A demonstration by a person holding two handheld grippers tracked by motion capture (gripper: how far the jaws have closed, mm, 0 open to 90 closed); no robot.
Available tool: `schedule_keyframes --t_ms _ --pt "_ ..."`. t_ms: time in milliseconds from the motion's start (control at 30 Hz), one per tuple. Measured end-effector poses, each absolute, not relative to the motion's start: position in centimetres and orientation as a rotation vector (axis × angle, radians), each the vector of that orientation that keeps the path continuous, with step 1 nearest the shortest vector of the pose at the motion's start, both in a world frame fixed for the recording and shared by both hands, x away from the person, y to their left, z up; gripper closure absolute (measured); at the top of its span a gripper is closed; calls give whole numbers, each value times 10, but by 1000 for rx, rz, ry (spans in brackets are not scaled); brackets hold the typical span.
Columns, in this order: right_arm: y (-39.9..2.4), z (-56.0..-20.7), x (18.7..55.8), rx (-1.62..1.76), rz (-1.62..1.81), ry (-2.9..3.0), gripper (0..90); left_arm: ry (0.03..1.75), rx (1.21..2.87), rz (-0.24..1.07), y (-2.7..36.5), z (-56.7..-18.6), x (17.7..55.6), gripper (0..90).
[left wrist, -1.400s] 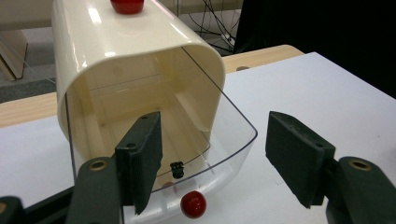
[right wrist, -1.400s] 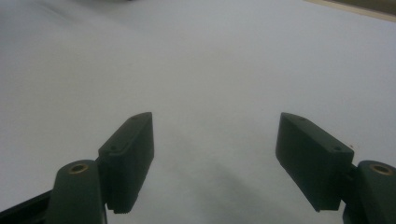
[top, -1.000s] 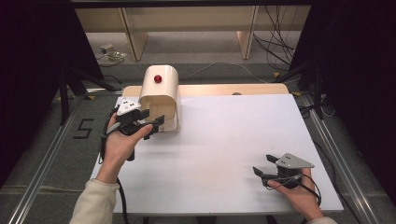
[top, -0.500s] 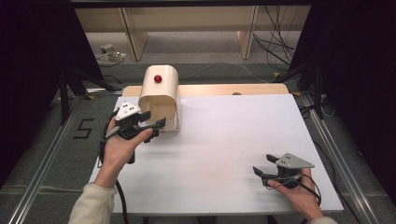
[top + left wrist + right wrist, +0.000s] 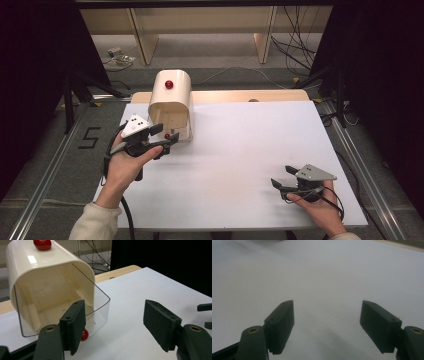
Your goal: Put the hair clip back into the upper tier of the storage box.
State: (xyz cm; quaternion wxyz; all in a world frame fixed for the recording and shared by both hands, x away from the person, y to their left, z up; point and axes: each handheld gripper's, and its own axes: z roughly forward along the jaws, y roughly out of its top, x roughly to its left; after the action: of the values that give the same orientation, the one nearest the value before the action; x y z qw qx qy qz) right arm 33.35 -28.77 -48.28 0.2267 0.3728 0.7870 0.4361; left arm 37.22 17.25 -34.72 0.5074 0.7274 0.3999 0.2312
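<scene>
A cream bread-box-shaped container [image 5: 170, 102] [image 5: 50, 282] with a clear front flap [image 5: 98, 306] stands at the back left of the white table [image 5: 250, 150]. One red knob [image 5: 169, 84] [image 5: 42, 244] sits on its top and another red knob [image 5: 166, 136] [image 5: 84, 334] on the flap's lower edge. My left gripper [image 5: 166, 135] [image 5: 115, 327] is open just in front of the flap, its left jaw beside the lower knob. My right gripper [image 5: 282, 176] [image 5: 328, 327] rests open over bare table at the front right.
A wooden board [image 5: 240, 96] runs along the table's back edge. Metal rails [image 5: 45, 170] flank the table, and cables [image 5: 300, 50] lie on the floor behind. A "5" marking [image 5: 90, 137] is on the floor at left.
My left gripper has drawn back slightly toward the near left, away from the box's opening. The right gripper has stayed still.
</scene>
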Motion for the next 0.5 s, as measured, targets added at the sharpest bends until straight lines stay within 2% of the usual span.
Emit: schedule_keyframes --t_ms 500 --pt "-288 -483 334 1022 1203 2170 283 921 1740 574 174 -357 360 339"
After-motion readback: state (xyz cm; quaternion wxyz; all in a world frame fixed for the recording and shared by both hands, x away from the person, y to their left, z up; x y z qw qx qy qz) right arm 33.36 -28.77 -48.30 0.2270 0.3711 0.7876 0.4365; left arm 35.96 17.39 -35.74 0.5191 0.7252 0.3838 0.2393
